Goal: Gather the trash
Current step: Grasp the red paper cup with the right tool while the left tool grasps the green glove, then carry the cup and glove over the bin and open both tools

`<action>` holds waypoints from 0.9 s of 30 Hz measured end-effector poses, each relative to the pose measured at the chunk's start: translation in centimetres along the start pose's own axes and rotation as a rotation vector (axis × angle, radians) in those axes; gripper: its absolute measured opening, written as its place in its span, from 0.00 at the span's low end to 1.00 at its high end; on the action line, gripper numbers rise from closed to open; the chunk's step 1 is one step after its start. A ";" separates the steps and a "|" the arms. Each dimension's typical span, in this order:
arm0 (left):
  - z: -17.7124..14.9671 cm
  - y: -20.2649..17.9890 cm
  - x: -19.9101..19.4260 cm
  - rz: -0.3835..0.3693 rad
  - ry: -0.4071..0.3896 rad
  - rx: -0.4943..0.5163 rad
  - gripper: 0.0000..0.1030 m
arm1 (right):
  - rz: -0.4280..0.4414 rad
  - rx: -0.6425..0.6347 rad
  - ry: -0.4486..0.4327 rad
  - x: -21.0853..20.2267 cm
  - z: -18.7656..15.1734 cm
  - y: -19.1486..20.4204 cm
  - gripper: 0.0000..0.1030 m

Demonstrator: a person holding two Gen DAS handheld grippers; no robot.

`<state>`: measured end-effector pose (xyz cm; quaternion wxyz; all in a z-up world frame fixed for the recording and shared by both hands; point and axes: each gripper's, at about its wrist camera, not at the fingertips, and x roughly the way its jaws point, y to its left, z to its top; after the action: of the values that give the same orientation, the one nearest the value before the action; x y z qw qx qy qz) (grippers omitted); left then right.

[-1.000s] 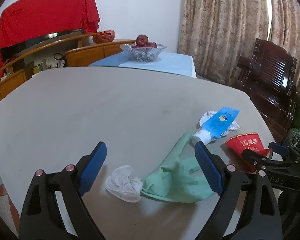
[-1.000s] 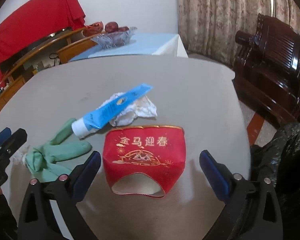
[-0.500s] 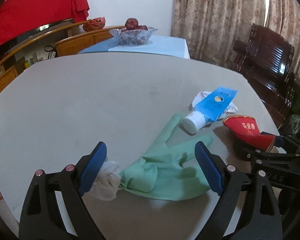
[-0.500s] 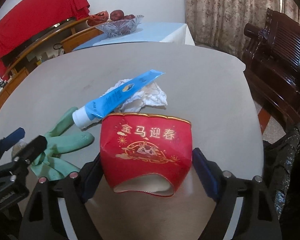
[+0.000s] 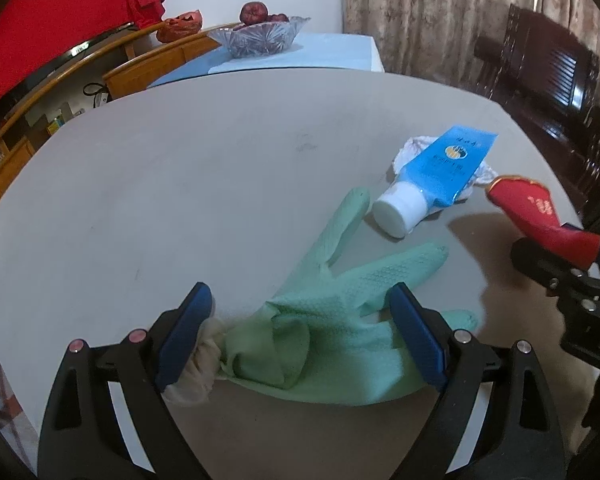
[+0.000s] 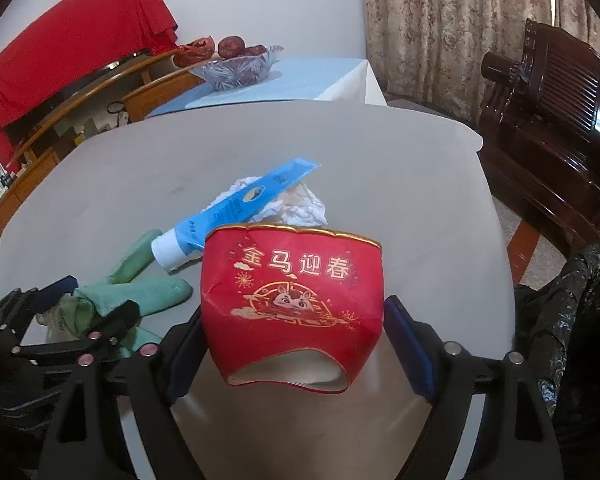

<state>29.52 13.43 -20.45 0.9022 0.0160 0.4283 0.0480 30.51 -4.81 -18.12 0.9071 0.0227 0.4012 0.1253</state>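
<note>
A green rubber glove [image 5: 336,320] lies on the grey round table [image 5: 180,184], with a crumpled white wad [image 5: 198,364] at its left. My left gripper [image 5: 302,340] is open, its blue pads on either side of the glove and wad. My right gripper [image 6: 292,344] is shut on a squashed red paper cup [image 6: 296,296], held just above the table; the cup also shows in the left wrist view [image 5: 540,216]. A blue tube with a white cap [image 5: 432,180] rests on a crumpled tissue [image 6: 300,208] beyond the glove.
A black trash bag [image 6: 572,320] hangs off the table's right edge. Dark wooden chairs [image 6: 560,92] stand to the right. A glass fruit bowl [image 5: 260,36] sits on a blue-covered table behind, by wooden cabinets.
My left gripper moved forward and down until its pads straddle the glove and wad. My right gripper closed on the red cup and lifted it slightly.
</note>
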 end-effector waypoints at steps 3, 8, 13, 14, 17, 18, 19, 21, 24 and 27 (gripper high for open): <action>0.1 -0.2 0.0 0.020 0.001 0.006 0.78 | 0.002 0.015 -0.010 -0.4 0.1 -0.2 0.80; 0.3 1.0 -0.5 0.032 -0.025 -0.054 0.42 | 0.002 0.021 -0.020 -0.8 0.3 -0.5 0.80; 0.4 1.8 -0.9 -0.030 -0.044 -0.102 0.20 | 0.011 0.021 -0.040 -1.7 0.4 -0.6 0.80; 0.4 2.0 -1.1 -0.046 -0.049 -0.118 0.14 | 0.017 0.021 -0.050 -2.0 0.3 -0.5 0.80; 0.4 2.1 -1.9 -0.071 -0.068 -0.147 0.12 | 0.025 0.012 -0.071 -2.9 0.5 -0.4 0.80; 0.5 2.1 -2.3 -0.075 -0.077 -0.151 0.12 | 0.029 0.009 -0.080 -3.3 0.6 -0.3 0.80; 0.6 2.1 -2.8 -0.079 -0.093 -0.154 0.12 | 0.030 0.007 -0.084 -3.5 0.6 -0.3 0.80; 0.8 1.9 -3.6 -0.084 -0.113 -0.154 0.11 | 0.032 -0.003 -0.099 -4.3 0.8 -0.1 0.80; 1.6 1.5 -5.2 -0.103 -0.152 -0.153 0.11 | 0.040 -0.011 -0.120 -5.5 1.0 -0.1 0.80; 1.9 1.1 -6.5 -0.118 -0.177 -0.149 0.11 | 0.043 -0.019 -0.144 -6.7 1.3 -0.1 0.80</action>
<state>26.83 13.88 -14.12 0.9365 -0.0722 0.3423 0.0250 27.14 -6.45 -12.43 0.9309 0.0315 0.3331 0.1467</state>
